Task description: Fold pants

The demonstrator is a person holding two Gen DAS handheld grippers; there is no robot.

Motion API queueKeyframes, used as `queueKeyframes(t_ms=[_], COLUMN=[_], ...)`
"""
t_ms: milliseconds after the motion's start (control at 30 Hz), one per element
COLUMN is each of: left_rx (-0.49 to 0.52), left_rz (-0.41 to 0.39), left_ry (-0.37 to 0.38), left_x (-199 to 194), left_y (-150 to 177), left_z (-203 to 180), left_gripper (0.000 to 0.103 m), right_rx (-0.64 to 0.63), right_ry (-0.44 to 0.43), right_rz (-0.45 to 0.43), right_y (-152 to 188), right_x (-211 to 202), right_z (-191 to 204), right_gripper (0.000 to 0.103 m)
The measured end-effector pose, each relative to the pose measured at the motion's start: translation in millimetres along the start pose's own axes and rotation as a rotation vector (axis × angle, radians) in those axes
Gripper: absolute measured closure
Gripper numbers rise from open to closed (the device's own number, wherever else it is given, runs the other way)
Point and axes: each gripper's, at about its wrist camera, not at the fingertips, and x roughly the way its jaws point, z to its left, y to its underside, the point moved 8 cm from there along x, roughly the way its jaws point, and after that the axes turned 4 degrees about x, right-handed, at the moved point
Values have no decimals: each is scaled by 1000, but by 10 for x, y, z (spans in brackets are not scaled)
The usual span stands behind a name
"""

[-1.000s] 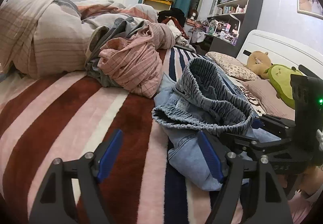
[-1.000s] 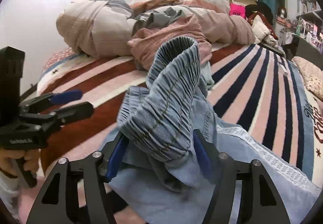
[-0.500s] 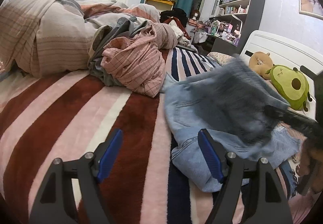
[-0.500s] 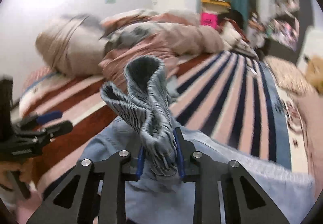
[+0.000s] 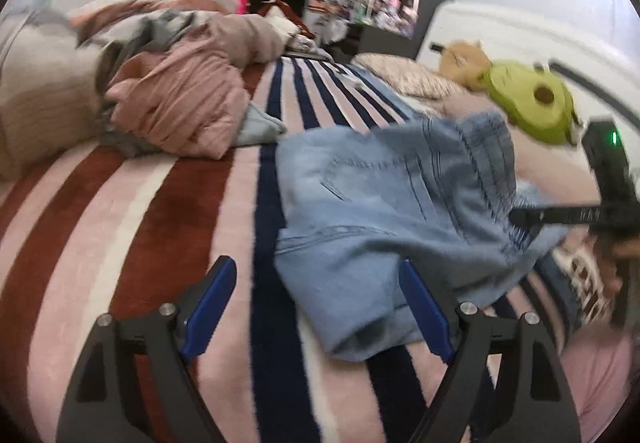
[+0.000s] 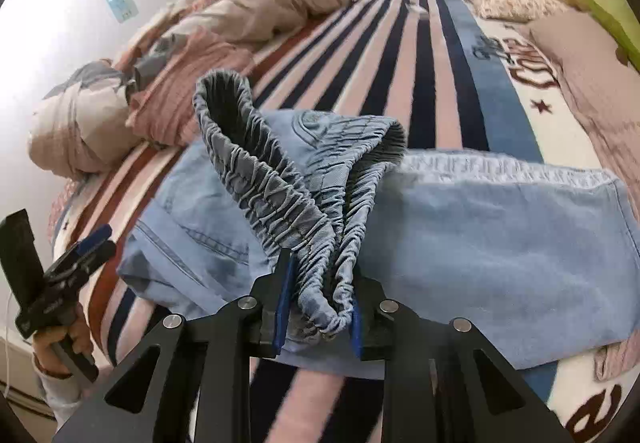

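The left wrist view sits low over the striped bed (image 5: 192, 211), looking along the left hand-held gripper (image 5: 316, 307) toward the headboard corner and the shelves. The right wrist view rides higher, tilted down along the right hand-held gripper (image 6: 318, 303), very near the pants (image 6: 500, 243), facing the far edge. Both views share the pants (image 5: 360, 211), the crumpled bedding (image 5: 180, 111) and each other's gripper.

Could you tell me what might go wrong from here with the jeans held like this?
1. The right gripper pinches only a bunched bit of elastic waistband; it could slip out during a pull.
2. The left gripper is open and holds nothing, so the jeans may drag crooked.
3. The pink clothes pile lies close beside the jeans and could snag.
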Motion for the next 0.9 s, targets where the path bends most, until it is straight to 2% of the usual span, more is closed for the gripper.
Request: queueKeyframes(t_ms=[100, 133, 167, 233, 300, 367, 400, 433, 467, 500, 567, 667, 833, 900], left_rx=[30, 28, 28, 46, 48, 38, 42, 52, 68, 79, 86, 96, 129, 144], left_rz=[-46, -59, -72, -84, -55, 2, 26, 47, 60, 67, 73, 92, 118, 129], left_ry=[13, 22, 33, 45, 69, 77, 62, 39, 20, 9, 1, 14, -26, -56], left_x=[-37, -46, -44, 5, 99, 221, 260, 294, 315, 320, 311, 307, 303, 291], left_y=[-102, -132, -173, -229, -217, -150, -94, -45, 1, 34, 74, 165, 252, 283], left_z=[-93, -105, -126, -192, -249, -258, -260, -246, -233, -223, -206, -203, -180, -186], left_gripper=[23, 23, 23, 23, 23, 23, 24, 30, 44, 51, 74, 84, 85, 84], right_rx=[-33, -58, -68, -54, -60, -102, -123, -139, -144, -144, -130, -114, -87, -67], right_ry=[100, 151, 157, 69, 8, 13, 29, 51, 65, 70, 59, 29, 17, 72], right_rz=[-8, -31, -55, -98, -127, -126, -109, -87, -68, -47, 3, 46, 48, 18], right_y=[27, 24, 14, -35, -108, -169, -181, -175, -151, -120, -28, 60, 85, 104], right_x=[-77, -146, -217, -377, -470, -440, -367, -279, -187, -88, 114, 257, 113, -21], right_z=[-154, -206, -224, -186, -105, -27, 7, 7, -12, -35, -88, -172, -299, -438], right_gripper=[73, 72, 72, 72, 66, 45, 42, 42, 42, 42, 42, 47, 52, 51])
